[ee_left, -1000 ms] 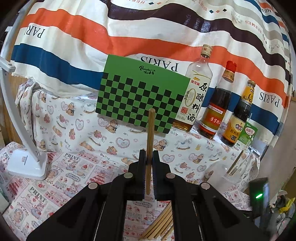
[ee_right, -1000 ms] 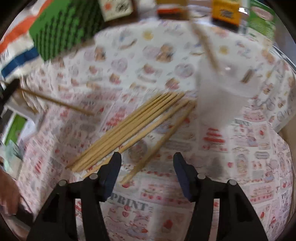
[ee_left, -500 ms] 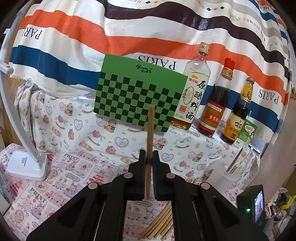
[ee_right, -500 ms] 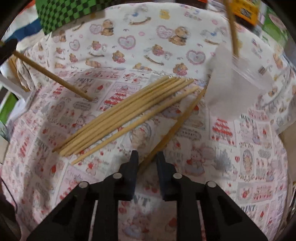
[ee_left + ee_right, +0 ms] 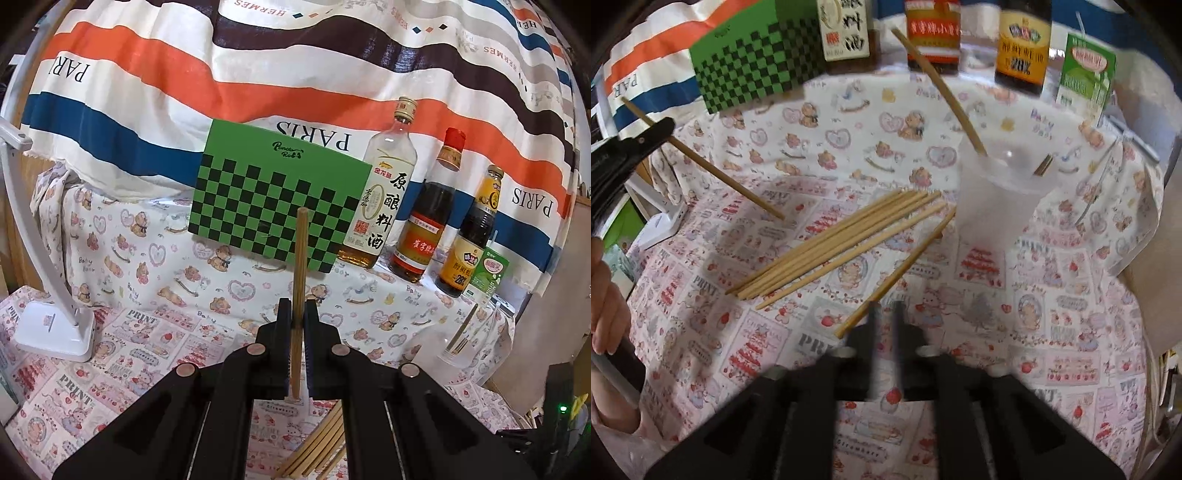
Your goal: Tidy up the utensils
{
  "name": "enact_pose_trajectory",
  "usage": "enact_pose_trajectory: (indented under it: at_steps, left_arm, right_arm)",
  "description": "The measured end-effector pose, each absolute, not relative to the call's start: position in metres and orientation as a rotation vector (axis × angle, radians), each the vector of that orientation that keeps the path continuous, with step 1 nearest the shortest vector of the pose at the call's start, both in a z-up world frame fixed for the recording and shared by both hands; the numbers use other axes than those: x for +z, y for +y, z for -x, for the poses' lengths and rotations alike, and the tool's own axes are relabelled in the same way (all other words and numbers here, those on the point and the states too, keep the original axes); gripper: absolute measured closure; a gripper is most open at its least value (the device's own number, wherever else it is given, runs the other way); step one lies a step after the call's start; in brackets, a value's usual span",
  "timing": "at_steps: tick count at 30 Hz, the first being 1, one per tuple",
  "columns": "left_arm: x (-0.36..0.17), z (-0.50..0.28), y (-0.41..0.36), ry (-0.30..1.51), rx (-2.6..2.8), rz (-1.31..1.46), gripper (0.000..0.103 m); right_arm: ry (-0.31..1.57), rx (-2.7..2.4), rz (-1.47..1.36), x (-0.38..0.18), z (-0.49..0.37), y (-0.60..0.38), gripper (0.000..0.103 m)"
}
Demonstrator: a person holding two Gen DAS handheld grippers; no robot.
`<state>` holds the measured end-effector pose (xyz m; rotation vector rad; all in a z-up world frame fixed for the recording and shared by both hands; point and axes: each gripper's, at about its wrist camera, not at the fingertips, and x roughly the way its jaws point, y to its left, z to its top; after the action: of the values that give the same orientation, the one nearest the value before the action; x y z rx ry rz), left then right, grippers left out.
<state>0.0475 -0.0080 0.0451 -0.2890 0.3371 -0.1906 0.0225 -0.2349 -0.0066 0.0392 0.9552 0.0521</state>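
Now | left claw (image 5: 295, 325) grasping chopstick (image 5: 299, 258) | right claw (image 5: 884, 314) clenched, empty | cup (image 5: 993, 206) nearby

Both wrist views toward bottles (image 5: 421, 218)

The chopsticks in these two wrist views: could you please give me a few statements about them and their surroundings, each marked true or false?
1. The left gripper is shut on one chopstick. True.
2. The clear cup is empty. False: chopsticks already stand in it.
3. Loose chopsticks lie on the tablecloth beside the cup. True.
4. The cup lies on its side. False: it stands upright.
5. Four bottles stand at the back. False: there are three bottles and a green carton.
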Motion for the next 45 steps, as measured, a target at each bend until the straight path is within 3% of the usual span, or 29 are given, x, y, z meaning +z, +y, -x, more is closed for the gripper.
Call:
enact_pose_trajectory:
  at_steps: [12, 19, 26, 37, 45]
  left_arm:
    - [0.044, -0.049, -0.006, 0.334, -0.190, 0.299, 0.098]
    - [0.046, -0.047, 0.001, 0.328, -0.192, 0.333, 0.098]
    - [0.047, -0.045, 0.003, 0.324, -0.192, 0.335, 0.098]
    - [0.047, -0.045, 0.003, 0.325, -0.194, 0.336, 0.098]
    - [0.047, -0.047, -0.004, 0.328, -0.197, 0.303, 0.098]
  right_arm:
    - [1.099, 0.002, -0.046, -0.049, -0.064, -0.215, 0.063]
    - [1.078, 0.021, 0.042, -0.048, -0.050, -0.208, 0.087]
    - [1.073, 0.052, 0.035, -0.046, -0.017, -0.226, 0.092]
    - [0.986, 0.026, -0.033, -0.037, 0.023, -0.268, 0.095]
    - [0.777, 0.013, 0.051, 0.014, 0.057, -0.271, 0.096]
